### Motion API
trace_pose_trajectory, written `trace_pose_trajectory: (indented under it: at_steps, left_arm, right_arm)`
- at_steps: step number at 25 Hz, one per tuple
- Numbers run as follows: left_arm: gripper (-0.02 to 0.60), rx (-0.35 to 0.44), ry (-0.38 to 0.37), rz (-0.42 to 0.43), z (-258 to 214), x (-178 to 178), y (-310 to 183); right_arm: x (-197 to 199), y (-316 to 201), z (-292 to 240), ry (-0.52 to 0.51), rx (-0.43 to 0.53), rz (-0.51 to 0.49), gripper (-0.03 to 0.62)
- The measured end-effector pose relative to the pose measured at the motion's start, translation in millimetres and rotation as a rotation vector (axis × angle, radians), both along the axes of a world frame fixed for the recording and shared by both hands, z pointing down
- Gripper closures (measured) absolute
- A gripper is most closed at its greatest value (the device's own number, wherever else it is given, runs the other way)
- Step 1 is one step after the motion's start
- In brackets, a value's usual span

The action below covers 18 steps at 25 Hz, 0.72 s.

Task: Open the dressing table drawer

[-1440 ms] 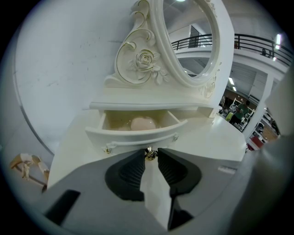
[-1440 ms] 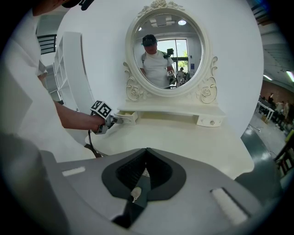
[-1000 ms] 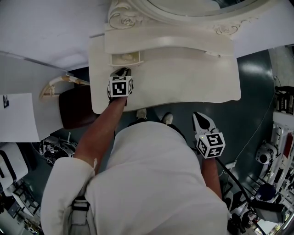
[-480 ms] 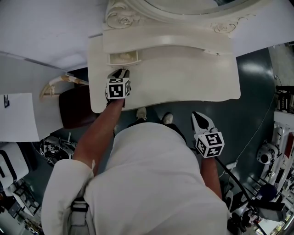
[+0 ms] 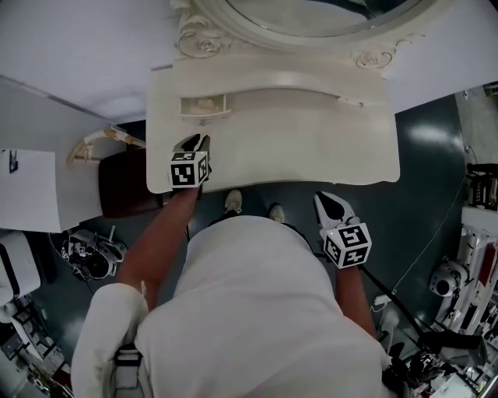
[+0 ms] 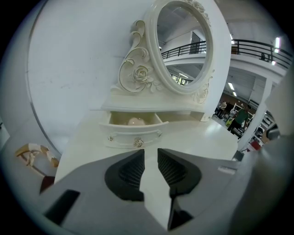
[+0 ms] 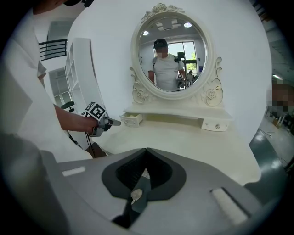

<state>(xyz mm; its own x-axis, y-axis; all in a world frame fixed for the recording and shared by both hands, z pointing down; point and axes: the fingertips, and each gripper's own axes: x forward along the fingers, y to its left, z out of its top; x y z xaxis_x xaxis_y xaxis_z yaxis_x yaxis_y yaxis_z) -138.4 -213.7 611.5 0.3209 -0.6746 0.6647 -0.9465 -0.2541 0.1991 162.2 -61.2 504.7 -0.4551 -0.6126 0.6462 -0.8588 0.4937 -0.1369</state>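
Observation:
The cream dressing table (image 5: 311, 148) stands under an oval mirror (image 5: 257, 15). Its small left drawer (image 5: 204, 105) is pulled out a little; in the left gripper view the drawer (image 6: 134, 133) shows a metal knob (image 6: 138, 142) and a pale round thing (image 6: 135, 121) inside. My left gripper (image 5: 194, 141) hangs over the tabletop a short way in front of the drawer. Its jaws (image 6: 150, 153) have just been closing to a narrow gap, still open, with nothing between them. My right gripper (image 5: 327, 201) is shut and empty off the table's front edge, also seen as the right gripper (image 7: 147, 153).
A second small drawer (image 7: 216, 124) at the right of the shelf is closed. A dark brown stool (image 5: 124, 183) stands left of the table. Cables and equipment (image 5: 459, 280) crowd the floor at the right. A white wall lies behind the mirror.
My left gripper has drawn back from the drawer front toward the table's near edge. The drawer stays pulled out. The right gripper has hardly moved.

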Motion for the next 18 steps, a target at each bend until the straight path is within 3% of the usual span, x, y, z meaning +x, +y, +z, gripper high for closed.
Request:
trace_pose_trajectory:
  at_steps: [8, 18]
  left_arm:
    - [0.57, 0.052, 0.026, 0.037, -45, 52, 45]
    - [0.58, 0.125, 0.064, 0.239, -109, 161, 110]
  right_arm:
    - [30, -13, -9, -0.028, 0.025, -0.11, 0.594]
    - [48, -15, -15, -0.078, 0.059, -0.257, 0.594]
